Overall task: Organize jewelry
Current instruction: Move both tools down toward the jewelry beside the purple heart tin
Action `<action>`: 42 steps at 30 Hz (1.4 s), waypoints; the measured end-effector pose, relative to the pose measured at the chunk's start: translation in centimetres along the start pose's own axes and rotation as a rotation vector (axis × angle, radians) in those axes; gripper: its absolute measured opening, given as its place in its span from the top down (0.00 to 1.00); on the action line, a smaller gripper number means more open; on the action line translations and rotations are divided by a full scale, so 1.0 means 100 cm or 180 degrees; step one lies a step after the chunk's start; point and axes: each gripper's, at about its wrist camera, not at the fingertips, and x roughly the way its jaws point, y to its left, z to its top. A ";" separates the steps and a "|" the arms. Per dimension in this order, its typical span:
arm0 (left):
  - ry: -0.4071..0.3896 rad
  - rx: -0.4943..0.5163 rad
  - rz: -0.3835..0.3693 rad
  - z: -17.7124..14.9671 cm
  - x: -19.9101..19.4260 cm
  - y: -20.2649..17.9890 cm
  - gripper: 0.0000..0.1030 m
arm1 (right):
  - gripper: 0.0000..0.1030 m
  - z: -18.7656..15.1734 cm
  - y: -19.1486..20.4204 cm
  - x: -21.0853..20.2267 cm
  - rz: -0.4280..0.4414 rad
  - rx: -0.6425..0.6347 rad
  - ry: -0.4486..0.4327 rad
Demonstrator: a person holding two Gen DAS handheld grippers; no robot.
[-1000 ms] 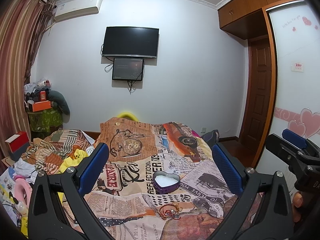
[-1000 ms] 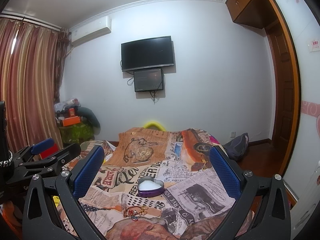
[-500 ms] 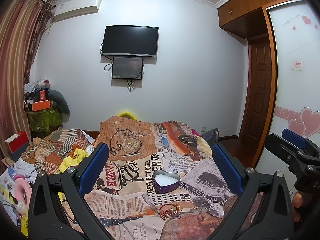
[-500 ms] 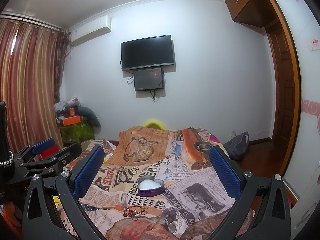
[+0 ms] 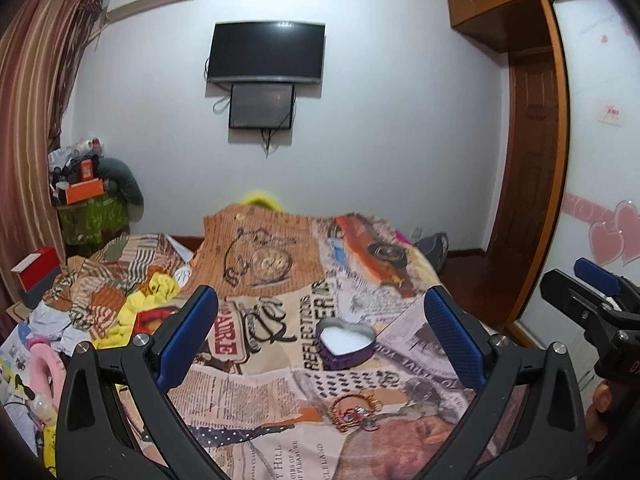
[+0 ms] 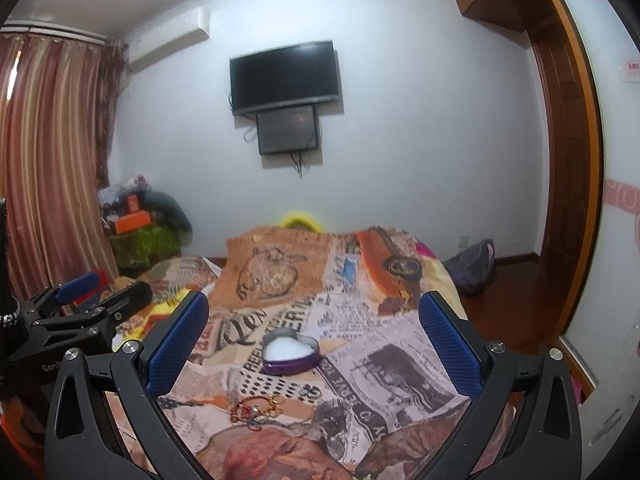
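Note:
A purple heart-shaped tin with a white lining stands open on the newspaper-print bedspread; it also shows in the right wrist view. A small heap of gold and coloured jewelry lies in front of it, seen in the right wrist view too. My left gripper is open and empty, held above and short of the tin. My right gripper is open and empty, also short of the tin. Each gripper shows at the edge of the other's view.
A pile of clothes and toys lies left of the bed. A cluttered stand is in the far left corner. A TV hangs on the far wall. A wooden door and a dark bag are at right.
Both views have shifted slightly closer to the bed; the tin and jewelry sit a little lower and larger. Both grippers stay open and empty.

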 end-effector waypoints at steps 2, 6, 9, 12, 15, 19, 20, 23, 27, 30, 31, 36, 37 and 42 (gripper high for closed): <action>0.0133 -0.0013 0.0027 -0.005 0.014 0.004 0.00 | 0.00 -0.005 -0.003 0.010 -0.0041 -0.0002 0.0115; 0.0407 -0.0039 0.0077 -0.017 0.043 0.014 0.00 | 0.00 -0.018 -0.011 0.037 -0.0074 -0.0001 0.0439; 0.0592 -0.0055 0.0096 -0.029 0.061 0.020 0.00 | 0.00 -0.029 -0.017 0.057 -0.0038 0.0021 0.0692; 0.0776 -0.0057 0.0110 -0.042 0.078 0.022 0.02 | 0.00 -0.040 -0.021 0.072 0.0013 0.0058 0.0892; 0.0971 -0.0036 0.0102 -0.054 0.097 0.023 0.12 | 0.04 -0.050 -0.025 0.084 0.0039 0.0065 0.1023; 0.1224 -0.0067 -0.0010 -0.069 0.121 0.024 0.15 | 0.21 -0.062 -0.029 0.102 0.0077 0.0005 0.1187; 0.1264 -0.0054 -0.0033 -0.072 0.126 0.023 0.16 | 0.26 -0.063 -0.029 0.104 0.0088 -0.0007 0.1220; 0.1368 -0.0002 -0.0094 -0.079 0.141 0.021 0.21 | 0.36 -0.072 -0.031 0.117 0.0137 -0.0041 0.1344; 0.1655 -0.0009 -0.0321 -0.091 0.162 0.020 0.39 | 0.48 -0.083 -0.036 0.135 0.0308 0.0022 0.1567; 0.1785 0.0012 -0.0392 -0.097 0.169 0.021 0.44 | 0.54 -0.089 -0.036 0.146 0.0391 0.0002 0.1688; 0.1807 0.0022 -0.0387 -0.098 0.170 0.022 0.44 | 0.54 -0.090 -0.035 0.148 0.0411 -0.0015 0.1706; 0.1935 -0.0007 -0.0374 -0.101 0.173 0.033 0.52 | 0.56 -0.094 -0.033 0.157 0.0522 -0.0095 0.1787; 0.1951 0.0001 -0.0361 -0.101 0.172 0.034 0.53 | 0.58 -0.095 -0.032 0.158 0.0551 -0.0108 0.1819; 0.2009 0.0015 -0.0449 -0.101 0.169 0.033 0.61 | 0.64 -0.102 -0.029 0.168 0.0668 -0.0170 0.1957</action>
